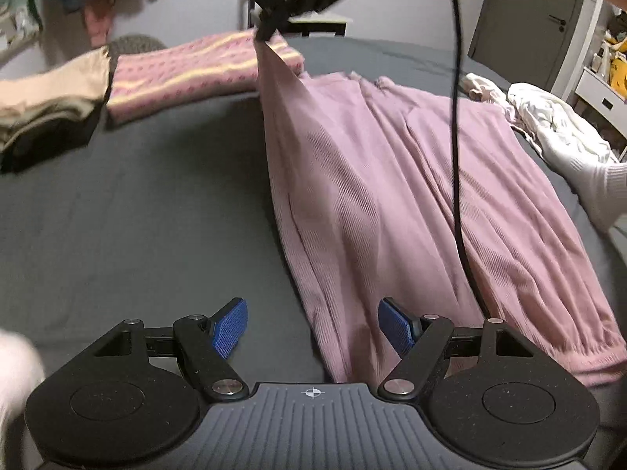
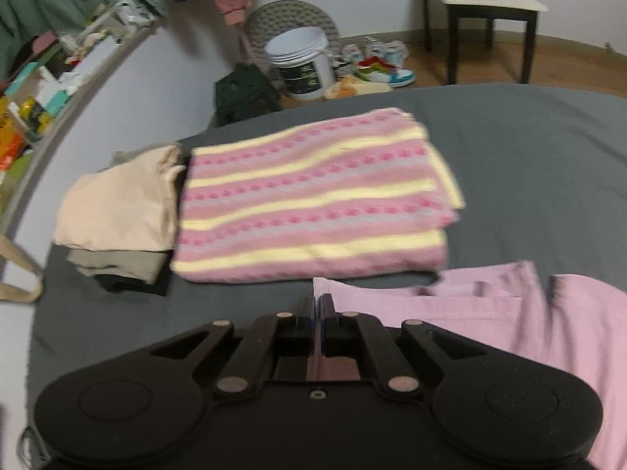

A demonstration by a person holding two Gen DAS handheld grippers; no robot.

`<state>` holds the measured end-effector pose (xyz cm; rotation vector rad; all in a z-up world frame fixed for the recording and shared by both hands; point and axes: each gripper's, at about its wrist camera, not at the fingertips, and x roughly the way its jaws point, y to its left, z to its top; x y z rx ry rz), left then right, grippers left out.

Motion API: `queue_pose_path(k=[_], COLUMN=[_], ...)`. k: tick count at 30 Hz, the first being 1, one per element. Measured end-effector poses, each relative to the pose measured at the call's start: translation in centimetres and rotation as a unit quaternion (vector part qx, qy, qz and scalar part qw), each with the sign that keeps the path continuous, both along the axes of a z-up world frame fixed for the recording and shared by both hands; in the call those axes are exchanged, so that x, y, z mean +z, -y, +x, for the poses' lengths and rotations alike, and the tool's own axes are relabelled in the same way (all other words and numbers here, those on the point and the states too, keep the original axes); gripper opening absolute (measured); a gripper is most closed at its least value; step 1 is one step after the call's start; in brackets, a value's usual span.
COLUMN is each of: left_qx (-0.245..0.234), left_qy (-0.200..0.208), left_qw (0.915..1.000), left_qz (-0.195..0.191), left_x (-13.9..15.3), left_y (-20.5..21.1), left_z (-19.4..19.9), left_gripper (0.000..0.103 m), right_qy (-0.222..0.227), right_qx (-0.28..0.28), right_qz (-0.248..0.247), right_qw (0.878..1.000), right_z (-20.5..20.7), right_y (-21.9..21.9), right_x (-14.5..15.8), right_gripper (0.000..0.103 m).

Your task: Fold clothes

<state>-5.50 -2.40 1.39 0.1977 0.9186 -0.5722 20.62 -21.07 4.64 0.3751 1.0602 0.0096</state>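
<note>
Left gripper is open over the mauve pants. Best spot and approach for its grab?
Probably the near cuffed hem of the mauve pants, at the left edge in front of the left gripper. Come in low from the near side, jaws straddling that edge. The right gripper holds the far corner lifted, so the left edge runs taut toward the hem, and the gathered cuff gives a thicker band to pinch.

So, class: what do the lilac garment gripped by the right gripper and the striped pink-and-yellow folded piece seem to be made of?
Lilac garment: likely soft ribbed knit, matte; fine lengthwise ribs show. Striped pink-and-yellow folded piece: probably thicker knit, judging by its bulky folded edge; blur leaves this uncertain.
</note>
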Motion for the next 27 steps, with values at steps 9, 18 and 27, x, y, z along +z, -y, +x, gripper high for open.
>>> queue_pose_path(k=[9, 18, 27], left_qx=[0.028, 0.05, 0.03], left_qy=[-0.061, -0.081, -0.106], left_qw=[0.9975, 0.9944, 0.9909], left_qz=[-0.02, -0.045, -0.077], left_x=[-1.1, -1.8, -2.0], left_y=[-2.3, -2.7, -2.3], left_z=[-1.7, -3.2, -3.4], left_gripper=[0.074, 0.08, 0.083], right_qy=[-0.021, -0.074, -0.1], right_qx=[0.049, 0.07, 0.053], right_qz=[-0.035, -0.122, -0.116], right_qw=[0.998, 0.987, 0.987], right_z=[3.4, 3.7, 3.4], right_y=[-6.7, -7.1, -6.5], right_x=[-1.8, -5.0, -8.0], right_gripper=[0.003, 0.037, 0.033])
